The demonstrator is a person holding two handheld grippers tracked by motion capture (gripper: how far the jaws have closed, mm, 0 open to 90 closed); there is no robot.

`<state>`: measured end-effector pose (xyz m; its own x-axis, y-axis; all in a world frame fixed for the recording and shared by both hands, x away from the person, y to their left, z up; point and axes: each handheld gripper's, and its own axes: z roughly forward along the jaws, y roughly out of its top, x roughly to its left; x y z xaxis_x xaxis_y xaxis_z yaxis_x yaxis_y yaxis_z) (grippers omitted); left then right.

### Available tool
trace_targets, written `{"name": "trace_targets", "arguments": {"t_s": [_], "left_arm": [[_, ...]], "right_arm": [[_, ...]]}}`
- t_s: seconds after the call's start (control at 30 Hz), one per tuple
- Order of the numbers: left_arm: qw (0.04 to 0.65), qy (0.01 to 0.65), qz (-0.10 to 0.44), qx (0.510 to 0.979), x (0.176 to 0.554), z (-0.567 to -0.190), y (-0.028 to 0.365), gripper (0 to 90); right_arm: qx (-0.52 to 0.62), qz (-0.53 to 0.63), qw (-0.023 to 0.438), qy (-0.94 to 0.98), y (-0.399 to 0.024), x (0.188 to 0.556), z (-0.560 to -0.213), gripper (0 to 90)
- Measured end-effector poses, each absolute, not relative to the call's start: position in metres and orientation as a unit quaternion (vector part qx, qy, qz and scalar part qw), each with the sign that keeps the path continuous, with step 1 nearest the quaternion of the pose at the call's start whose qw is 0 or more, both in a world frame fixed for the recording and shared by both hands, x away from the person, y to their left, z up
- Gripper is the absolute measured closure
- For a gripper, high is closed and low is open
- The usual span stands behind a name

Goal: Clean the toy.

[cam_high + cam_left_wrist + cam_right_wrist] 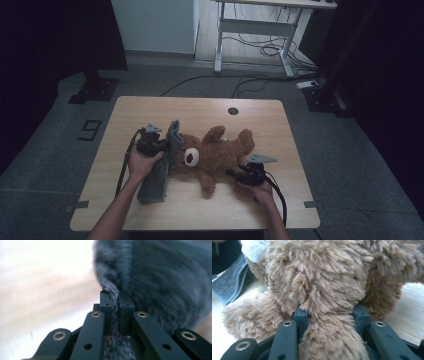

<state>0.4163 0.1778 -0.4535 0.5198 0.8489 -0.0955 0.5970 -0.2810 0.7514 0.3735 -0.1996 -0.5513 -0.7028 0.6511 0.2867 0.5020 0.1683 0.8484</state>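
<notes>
Now, from the high view, your left gripper [162, 145] holds the grey knit cloth [159, 170] at its upper edge, just beside the head of the bear [212, 155], which lies on its back in the middle of the worktop [150, 107]. Your right gripper [239, 174] is clamped on the bear's near leg. My guess is that you are pulling the cloth onto the bear, so keep the leg pinned and draw the cloth toward the head in one level sweep, without lifting the bear.

Through the left gripper view, your jaws stand narrow, pinching a folded ridge of the cloth [160, 277]: a ribbed, soft, slightly fuzzy knit (the blur makes finer detail hard to judge). Such fabric stretches, so grip deep and pull gently.

Along the right gripper view, your jaws sit partly open around a thick tuft of the bear [319, 285], with shaggy, long-piled brown plush bulging between them. Plush compresses and slips; hold firm, avoid twisting.
</notes>
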Motion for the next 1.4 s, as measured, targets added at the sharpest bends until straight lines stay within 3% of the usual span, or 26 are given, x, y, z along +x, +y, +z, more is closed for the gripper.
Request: {"name": "trace_targets", "arguments": {"t_s": [0.23,0.43,0.67,1.2,1.4], "left_arm": [[0.435,0.415,0.165,0.782,0.426,-0.417,0.142,83.8],[0.382,0.423,0.161,0.806,0.446,-0.437,0.107,83.4],[0.390,0.446,0.103,0.799,0.449,-0.457,0.121,83.6],[0.419,0.426,0.115,0.793,0.401,-0.466,0.129,84.2],[0.438,0.419,0.115,0.787,0.384,-0.470,0.134,84.5]], "right_arm": [[0.378,0.522,0.072,0.761,-0.199,0.373,-0.551,59.5],[0.378,0.523,0.071,0.761,-0.199,0.374,-0.551,59.5],[0.375,0.521,0.072,0.763,-0.199,0.373,-0.551,59.4],[0.374,0.496,0.087,0.779,-0.196,0.366,-0.548,56.0],[0.382,0.486,0.087,0.781,-0.194,0.365,-0.549,44.8]]}}
